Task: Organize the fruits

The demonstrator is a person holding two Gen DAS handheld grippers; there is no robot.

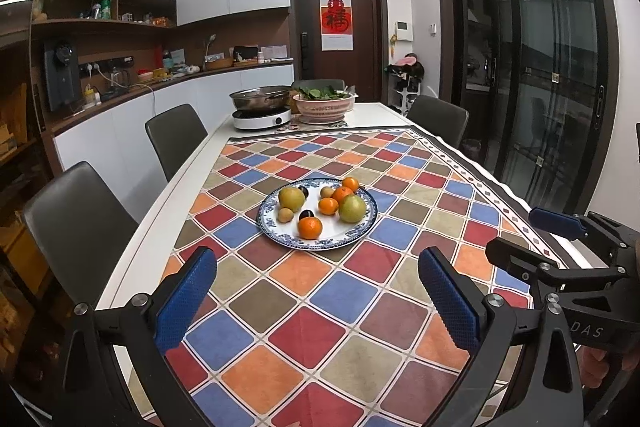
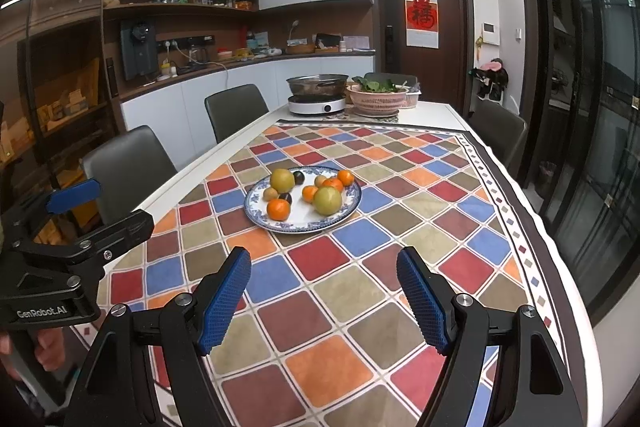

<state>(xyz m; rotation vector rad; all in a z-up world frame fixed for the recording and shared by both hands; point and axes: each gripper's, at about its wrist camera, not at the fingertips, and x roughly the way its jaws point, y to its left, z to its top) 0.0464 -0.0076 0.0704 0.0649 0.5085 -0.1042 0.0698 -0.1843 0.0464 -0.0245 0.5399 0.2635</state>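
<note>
Both our left gripper (image 1: 318, 301) and right gripper (image 2: 324, 301) hover with jaws released, empty. Fruit sits on the plate (image 1: 280, 229) mid-surface: round, smooth, bruisable, so we'd pinch each gently across its middle.

White table (image 1: 192, 163) under checkered cloth (image 1: 320, 307)

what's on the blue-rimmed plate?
The plate holds two pears, four oranges, three small brownish fruits and two dark plums. Anything hidden behind the bigger fruit can't be seen.
</note>
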